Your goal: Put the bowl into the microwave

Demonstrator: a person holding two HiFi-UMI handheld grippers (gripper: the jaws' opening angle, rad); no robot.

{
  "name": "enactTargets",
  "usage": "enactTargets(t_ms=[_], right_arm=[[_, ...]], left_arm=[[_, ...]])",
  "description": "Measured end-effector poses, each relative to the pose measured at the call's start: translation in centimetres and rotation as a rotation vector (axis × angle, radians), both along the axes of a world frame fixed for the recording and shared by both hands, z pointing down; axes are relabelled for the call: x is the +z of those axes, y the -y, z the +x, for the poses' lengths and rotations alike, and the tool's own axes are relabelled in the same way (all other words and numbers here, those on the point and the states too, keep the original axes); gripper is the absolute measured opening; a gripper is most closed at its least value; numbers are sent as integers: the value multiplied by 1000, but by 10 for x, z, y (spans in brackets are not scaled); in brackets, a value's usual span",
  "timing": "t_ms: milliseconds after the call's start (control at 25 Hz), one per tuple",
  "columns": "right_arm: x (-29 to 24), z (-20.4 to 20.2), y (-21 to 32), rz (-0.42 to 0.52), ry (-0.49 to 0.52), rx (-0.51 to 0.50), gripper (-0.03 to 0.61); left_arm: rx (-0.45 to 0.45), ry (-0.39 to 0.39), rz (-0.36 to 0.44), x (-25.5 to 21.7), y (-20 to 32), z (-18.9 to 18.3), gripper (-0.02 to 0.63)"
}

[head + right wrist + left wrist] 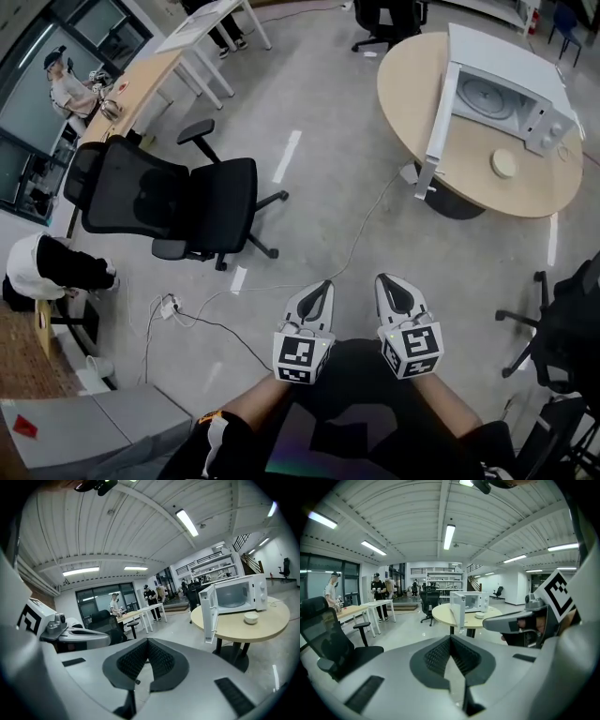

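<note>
Both tools are held low, close to the person's body, side by side and well apart from the work area. The left tool (319, 296) has its jaws closed together with nothing between them; its own view confirms the pads (440, 654) meeting at the tip. The right tool (395, 292) is in the same condition: jaws together, nothing held, with the pads (159, 660) meeting at the front in its own view. The bowl (504, 162) stands upright on the round surface (412, 84) at far right. It sits just in front of the microwave (511, 98), towards that unit's right end, and is not touching it. The microwave door (439, 122) stands wide open, swung out to the left, and the turntable is visible inside. From the right tool's view the bowl (251, 617) shows pale and small, on the near side of the microwave (239, 594). From the left tool's view the bowl (479, 615) appears right of the open door. A black chair (187, 202) stands on the floor to the left, between the person and a row of desks (141, 80). A thin cable (361, 239) trails across the floor from the round surface towards the near left. A person (70, 89) is at the far-left desk.
</note>
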State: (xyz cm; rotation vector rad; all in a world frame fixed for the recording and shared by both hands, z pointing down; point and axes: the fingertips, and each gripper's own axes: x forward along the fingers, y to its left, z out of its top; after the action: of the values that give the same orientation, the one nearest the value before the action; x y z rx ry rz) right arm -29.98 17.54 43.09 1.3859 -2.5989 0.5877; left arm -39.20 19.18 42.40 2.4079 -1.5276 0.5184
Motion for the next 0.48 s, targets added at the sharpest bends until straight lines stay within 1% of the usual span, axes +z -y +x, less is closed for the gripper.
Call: enactTargets(t_ms=[200, 480], right_arm=[[2, 24, -3, 5, 1, 19, 15], [4, 67, -9, 18, -40, 53, 15]], left_arm=[[7, -12, 1, 2, 4, 23, 44], [40, -54, 10, 6, 4, 67, 44]])
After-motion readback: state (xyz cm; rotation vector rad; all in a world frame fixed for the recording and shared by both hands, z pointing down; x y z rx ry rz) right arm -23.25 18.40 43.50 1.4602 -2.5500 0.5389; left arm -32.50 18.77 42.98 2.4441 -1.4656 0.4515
